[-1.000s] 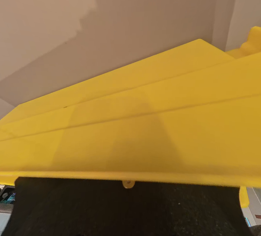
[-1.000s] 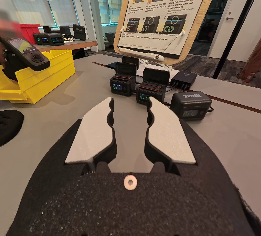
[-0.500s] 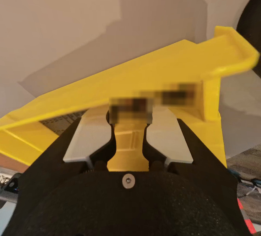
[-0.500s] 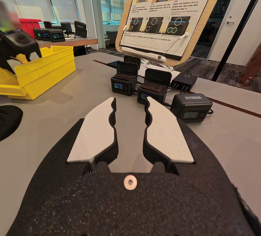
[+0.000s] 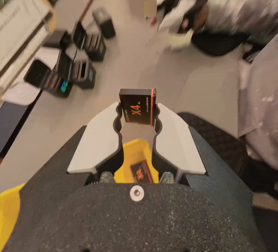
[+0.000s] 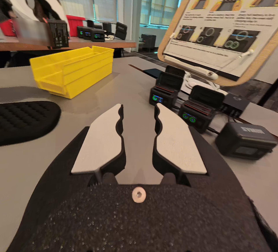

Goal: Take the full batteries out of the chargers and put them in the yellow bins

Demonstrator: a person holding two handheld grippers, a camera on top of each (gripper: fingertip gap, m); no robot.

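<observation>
My left gripper (image 5: 138,103) is shut on a black battery with an orange stripe (image 5: 138,109), held by its edges at the fingertips. Below it, through the finger gap, is a yellow bin (image 5: 132,151) with another battery (image 5: 141,174) lying inside. Open chargers (image 5: 84,74) stand on the grey table to the left. My right gripper (image 6: 138,105) is open and empty, low over the table. In its view the yellow bin (image 6: 75,70) is at the left, the left gripper's battery (image 6: 58,35) hangs above it, and two open chargers (image 6: 164,95) (image 6: 197,113) show green rings.
A closed black charger (image 6: 246,140) and a black power hub (image 6: 234,103) sit at the right. An instruction board (image 6: 218,26) stands behind the chargers. A black pad (image 6: 22,119) lies at the left. A back table holds a red bin (image 6: 74,23) and more chargers (image 6: 93,33). Left tips to right tips: about 25 centimetres.
My left gripper has swung from close against the yellow bin to above it, facing the chargers, with the battery in it. My right gripper has opened wider and turned left.
</observation>
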